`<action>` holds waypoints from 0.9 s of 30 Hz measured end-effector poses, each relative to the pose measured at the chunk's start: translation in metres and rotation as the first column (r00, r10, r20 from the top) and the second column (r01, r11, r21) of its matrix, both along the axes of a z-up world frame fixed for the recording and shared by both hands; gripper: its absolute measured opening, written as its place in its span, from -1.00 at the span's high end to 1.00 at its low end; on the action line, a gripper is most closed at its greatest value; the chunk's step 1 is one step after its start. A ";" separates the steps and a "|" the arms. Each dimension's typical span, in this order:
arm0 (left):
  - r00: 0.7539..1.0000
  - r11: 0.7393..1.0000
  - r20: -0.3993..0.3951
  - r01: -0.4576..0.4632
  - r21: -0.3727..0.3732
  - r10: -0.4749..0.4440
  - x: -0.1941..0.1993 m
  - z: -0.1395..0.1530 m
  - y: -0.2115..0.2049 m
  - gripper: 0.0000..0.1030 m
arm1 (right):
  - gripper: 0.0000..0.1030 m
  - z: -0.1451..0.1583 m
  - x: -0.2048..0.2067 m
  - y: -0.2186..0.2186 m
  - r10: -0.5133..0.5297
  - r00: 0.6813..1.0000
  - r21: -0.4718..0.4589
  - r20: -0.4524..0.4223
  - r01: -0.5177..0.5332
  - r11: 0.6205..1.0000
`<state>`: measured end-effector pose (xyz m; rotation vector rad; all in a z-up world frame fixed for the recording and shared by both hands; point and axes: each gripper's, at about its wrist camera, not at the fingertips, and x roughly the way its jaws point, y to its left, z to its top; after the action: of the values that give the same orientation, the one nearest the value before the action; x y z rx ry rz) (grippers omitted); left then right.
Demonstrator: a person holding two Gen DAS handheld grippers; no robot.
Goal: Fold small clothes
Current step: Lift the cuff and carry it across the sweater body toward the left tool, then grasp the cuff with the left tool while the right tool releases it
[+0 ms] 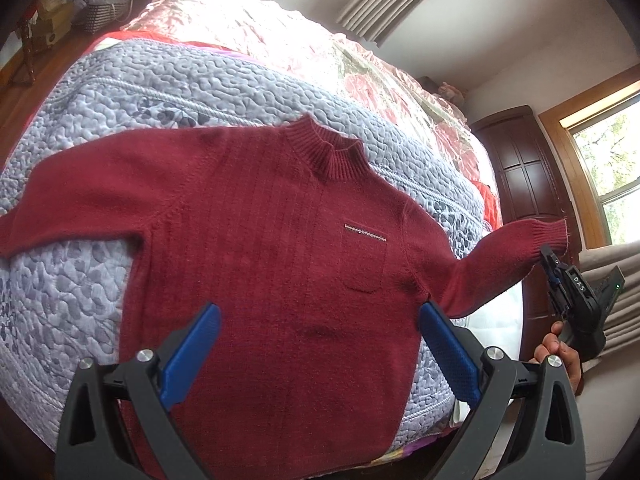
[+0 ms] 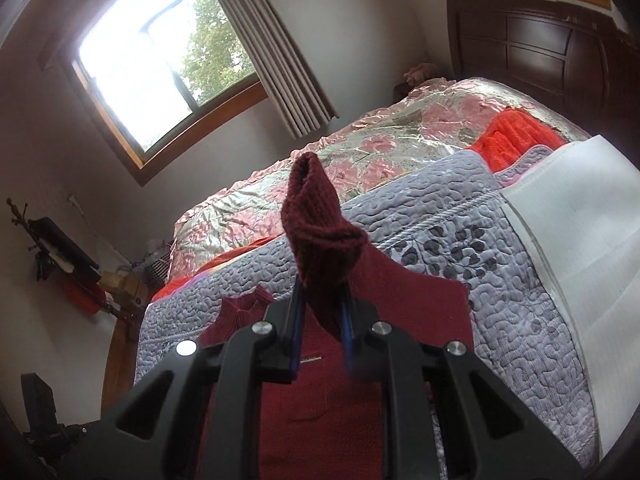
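Lying flat on the bed's lavender quilt (image 1: 80, 300): maroon sweater (image 1: 260, 240) | left tongs (image 1: 320, 340) spread wide above its body | right tongs (image 2: 323, 312) clamping sleeve cuff (image 2: 316, 224), lifted

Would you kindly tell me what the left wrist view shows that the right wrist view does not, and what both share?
Only the left wrist view shows the whole red sweater spread flat, its chest pocket, the open left tongs above its lower body, and the right tongs from outside, held by a hand.

Only the right wrist view shows the right tongs shut on the sleeve cuff, which sticks up, plus a window and a white mattress edge.

Both show the sweater, the grey quilt and the floral bedspread.
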<state>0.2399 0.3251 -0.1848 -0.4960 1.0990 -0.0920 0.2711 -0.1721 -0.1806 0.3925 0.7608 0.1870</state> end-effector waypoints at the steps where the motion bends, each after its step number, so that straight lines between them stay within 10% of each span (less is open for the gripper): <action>1: 1.000 1.000 -0.001 -0.003 -0.001 0.003 0.000 -0.001 0.004 -0.92 | 0.72 -0.002 0.003 0.012 0.018 1.000 -0.008 -0.005 -0.018 1.000; 17: 1.000 1.000 0.011 0.013 -0.019 -0.013 0.038 -0.020 0.030 -0.92 | 0.72 -0.108 0.033 0.167 0.270 0.947 -0.252 -0.172 -0.308 0.917; 27: 0.999 0.972 0.001 0.032 -0.231 -0.033 0.081 -0.056 0.038 -0.92 | 0.72 -0.208 0.034 0.219 0.316 0.889 -0.404 -0.331 -0.436 0.804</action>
<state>0.3208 0.3627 -0.2404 -0.6866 1.1053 -0.2503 0.3050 0.0467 -0.3888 -0.2153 1.1009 0.3249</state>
